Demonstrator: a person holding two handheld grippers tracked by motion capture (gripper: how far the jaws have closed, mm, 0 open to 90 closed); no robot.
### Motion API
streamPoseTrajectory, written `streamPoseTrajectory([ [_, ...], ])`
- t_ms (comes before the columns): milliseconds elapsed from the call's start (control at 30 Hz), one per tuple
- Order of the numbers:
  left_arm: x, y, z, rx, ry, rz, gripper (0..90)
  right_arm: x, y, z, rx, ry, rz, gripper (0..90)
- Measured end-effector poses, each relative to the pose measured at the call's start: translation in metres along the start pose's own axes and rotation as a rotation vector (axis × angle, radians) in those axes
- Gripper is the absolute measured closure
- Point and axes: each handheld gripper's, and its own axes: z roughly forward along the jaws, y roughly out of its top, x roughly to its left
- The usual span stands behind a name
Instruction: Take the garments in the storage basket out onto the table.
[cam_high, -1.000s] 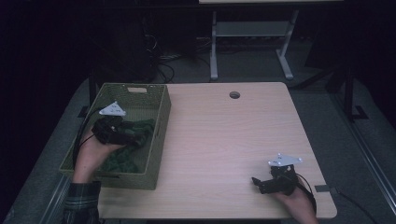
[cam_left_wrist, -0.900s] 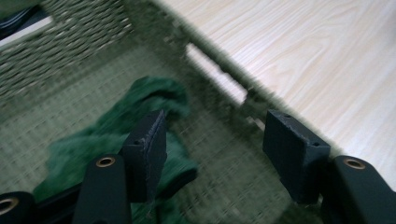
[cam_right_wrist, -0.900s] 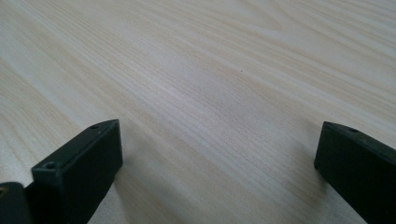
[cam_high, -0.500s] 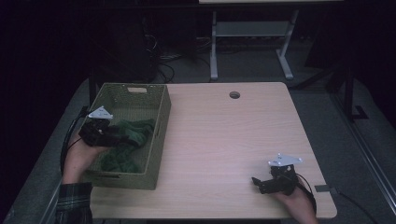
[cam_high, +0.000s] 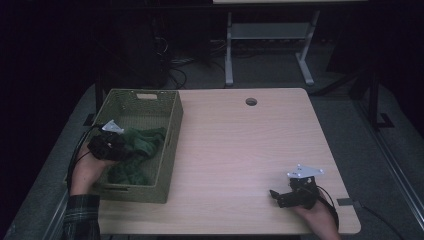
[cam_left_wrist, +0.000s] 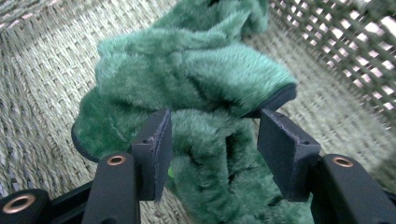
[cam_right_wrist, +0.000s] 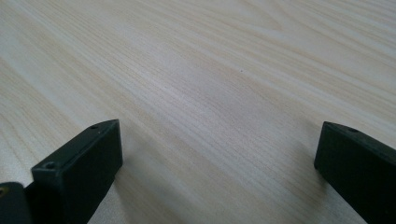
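**Left gripper closing in on green cloth inside basket**

Left gripper (cam_high: 116, 146) is sitting inside the woven basket (cam_high: 172, 131) at about 9 o'clock on the table (cam_high: 240, 150), nose down into the green fuzzy cloth (cam_left_wrist: 196, 88). Its jaws have just been closing and are standing half-spread, with a fold of the cloth between them. In the left gripper view the left pad looks to be brushing the pile, the right pad looks slightly clear of it, so no real pinch yet. Cloth is lying crumpled on the basket floor, toward the near half, bunched against the right wall.

Right gripper (cam_high: 287, 196) is resting at about 5 o'clock on bare tabletop, jaws spread wide, nothing between them, well apart from the basket.

Step in hand, as I judge it: grabbing the cloth to lift it out.

Doing it well:
- Push a bit deeper so the pads are straddling a thick fold, not just surface fluff.
- Keep closing until both pads are pressing firmly; plush slips easily.
- Lift straight up, clearing the basket rim before heading toward 3 o'clock.
- Watch for trailing cloth snagging on the weave and dragging the basket along.
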Motion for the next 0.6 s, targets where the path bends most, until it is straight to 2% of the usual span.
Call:
streamPoseTrajectory([
  [167,0.001,-0.002,0.009,0.032,0.016,0.01,45.8,0.0,0.0,0.0,0.0,0.0,0.0,0.8],
  [433,0.002,0.0,0.025,0.073,0.017,0.029,47.9,0.0,0.0,0.0,0.0,0.0,0.0,0.8],
  [500,0.002,0.0,0.027,0.084,0.023,0.035,51.7,0.0,0.0,0.0,0.0,0.0,0.0,0.8],
  [600,0.002,0.0,0.027,0.09,0.015,0.037,65.6,0.0,0.0,0.0,0.0,0.0,0.0,0.8],
])
